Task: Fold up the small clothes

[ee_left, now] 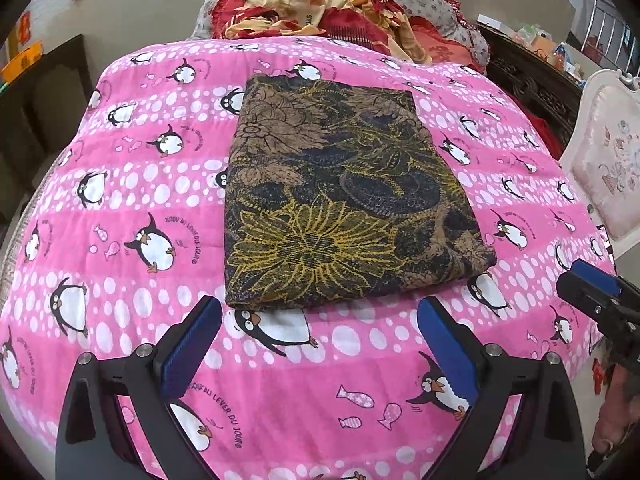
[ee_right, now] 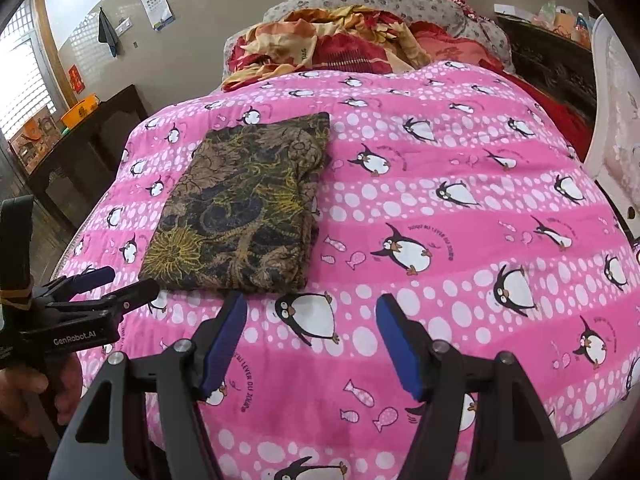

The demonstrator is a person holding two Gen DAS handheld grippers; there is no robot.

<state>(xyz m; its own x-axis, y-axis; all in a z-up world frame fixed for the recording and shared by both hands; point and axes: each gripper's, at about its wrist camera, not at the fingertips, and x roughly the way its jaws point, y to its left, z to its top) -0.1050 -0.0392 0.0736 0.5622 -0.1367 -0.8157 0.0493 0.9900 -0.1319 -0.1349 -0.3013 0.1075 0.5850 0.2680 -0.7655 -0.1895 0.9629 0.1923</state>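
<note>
Left wrist view: my left tongs [ee_left: 320,344] hang over the near part of the bed, both blue pads spread wide with only the pink penguin quilt [ee_left: 132,184] between them. My right tongs [ee_right: 310,340] stand open the same way, empty, above the quilt just to the right of the others; from the left camera their blue tip shows at the right edge. In the right wrist view my left hand [ee_right: 36,392] is seen wrapped around the black handle of its tongs.

Just beyond the tips of both tongs lies the folded cloth [ee_left: 340,200], a dark fabric with gold and brown flower patterns, flat on the quilt as a neat rectangle. Its near edge almost reaches the pads [ee_left: 192,352] of the left tongs, but nothing touches it.

Farther off, at the head of the bed, a red and yellow floral blanket [ee_left: 320,4] is bunched against a grey flowered pillow [ee_right: 384,0]. A white padded chair [ee_left: 608,152] stands at the right of the bed, and a dark wooden cabinet [ee_right: 92,148] at the left.
</note>
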